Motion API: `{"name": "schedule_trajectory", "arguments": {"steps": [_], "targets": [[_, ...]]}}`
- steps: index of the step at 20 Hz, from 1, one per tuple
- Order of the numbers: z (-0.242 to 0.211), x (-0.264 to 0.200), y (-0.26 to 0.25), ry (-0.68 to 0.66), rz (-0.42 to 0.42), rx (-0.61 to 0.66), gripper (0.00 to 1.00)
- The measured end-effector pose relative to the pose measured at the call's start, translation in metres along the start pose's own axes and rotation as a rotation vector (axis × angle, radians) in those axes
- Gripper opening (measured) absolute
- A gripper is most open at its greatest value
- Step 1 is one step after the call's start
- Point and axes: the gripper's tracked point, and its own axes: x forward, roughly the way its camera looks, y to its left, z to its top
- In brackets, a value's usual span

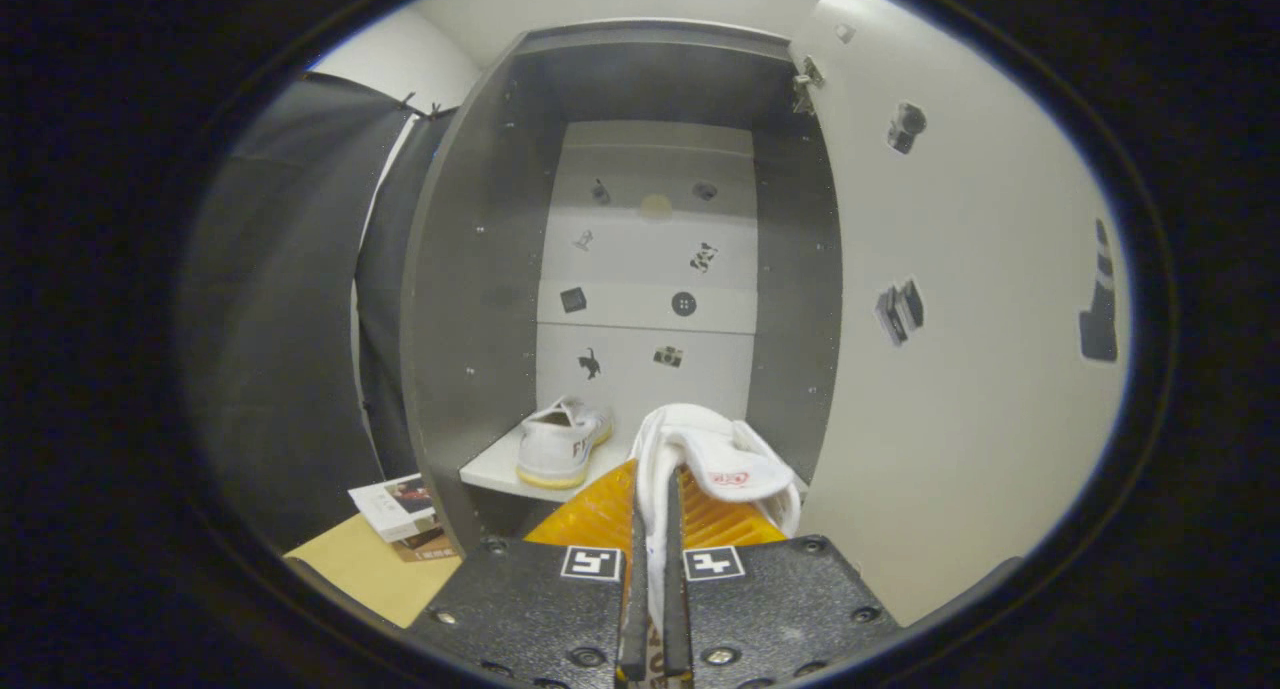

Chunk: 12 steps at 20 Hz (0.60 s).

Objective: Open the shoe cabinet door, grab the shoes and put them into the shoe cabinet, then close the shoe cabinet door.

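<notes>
Hand-held gripper (655, 529) clamps white shoe (715, 459) | second shoe (560, 444) on cabinet shelf (490, 469) | door (960, 319) open

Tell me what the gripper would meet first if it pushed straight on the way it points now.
The gripper, shut on the white shoe, points into the open cabinet. Straight ahead the white shelf looks free to the right of the other shoe, so the held shoe would probably meet the back wall first; depth is unclear.
</notes>
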Motion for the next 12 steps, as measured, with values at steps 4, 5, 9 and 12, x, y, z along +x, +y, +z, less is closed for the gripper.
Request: {"name": "schedule_trajectory", "arguments": {"steps": [4,5,9,12], "targets": [[0.029,0.047,-0.007,0.021,-0.061,0.029,0.09],[0.034,0.063,-0.006,0.028,-0.07,0.02,0.09],[0.043,0.123,-0.011,0.034,-0.117,-0.045,0.1],[0.043,0.162,-0.021,0.043,-0.121,0.0,0.1]]}}
